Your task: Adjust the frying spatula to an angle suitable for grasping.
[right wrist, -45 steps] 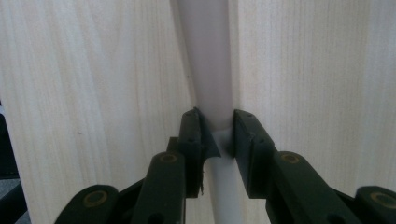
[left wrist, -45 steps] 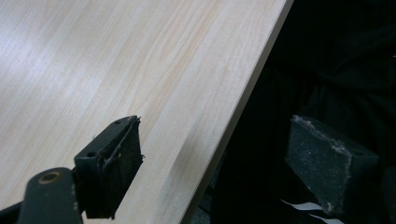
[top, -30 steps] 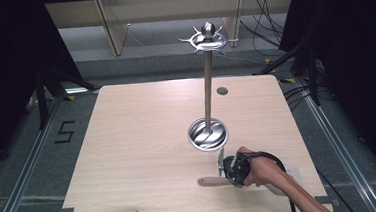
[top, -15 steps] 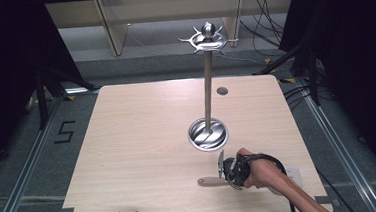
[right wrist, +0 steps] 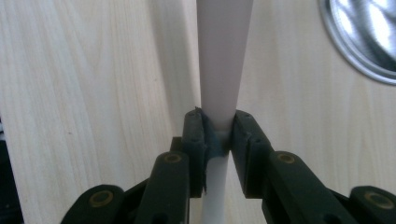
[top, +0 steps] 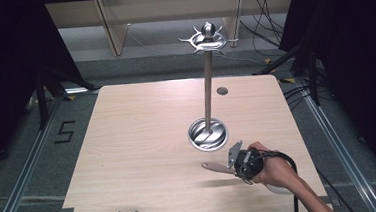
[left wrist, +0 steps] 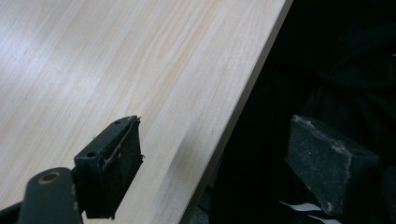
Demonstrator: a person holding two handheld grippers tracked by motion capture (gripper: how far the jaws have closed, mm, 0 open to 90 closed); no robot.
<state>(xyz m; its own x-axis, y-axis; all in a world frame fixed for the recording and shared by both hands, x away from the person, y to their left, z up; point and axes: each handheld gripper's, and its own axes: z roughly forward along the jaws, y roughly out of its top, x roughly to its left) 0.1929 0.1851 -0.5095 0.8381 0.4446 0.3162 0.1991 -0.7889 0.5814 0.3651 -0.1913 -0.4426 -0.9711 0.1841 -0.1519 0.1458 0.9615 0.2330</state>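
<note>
With the right gripper [right wrist: 218,135] pinching a pale, slim-handled utensil [right wrist: 224,56] just above the light wooden table [top: 143,139], beside the steel hanging stand's round base [top: 207,134] — left gripper [left wrist: 215,163] spread, idle at the near edge — next likely lift toward the stand's hooks [top: 206,38].

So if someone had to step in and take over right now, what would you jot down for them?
Right gripper: shut on the handle of a pale, cream-coloured utensil, held just above the light wooden table, near its front right.
Left gripper: open, empty, jaws straddling the table's front edge.
Tall silver metal hook stand: round base mid-table, hooks at the top bare.
Done: utensil gripped.
Left: probably hanging it on the stand; the utensil's working end is hard to make out.
</note>
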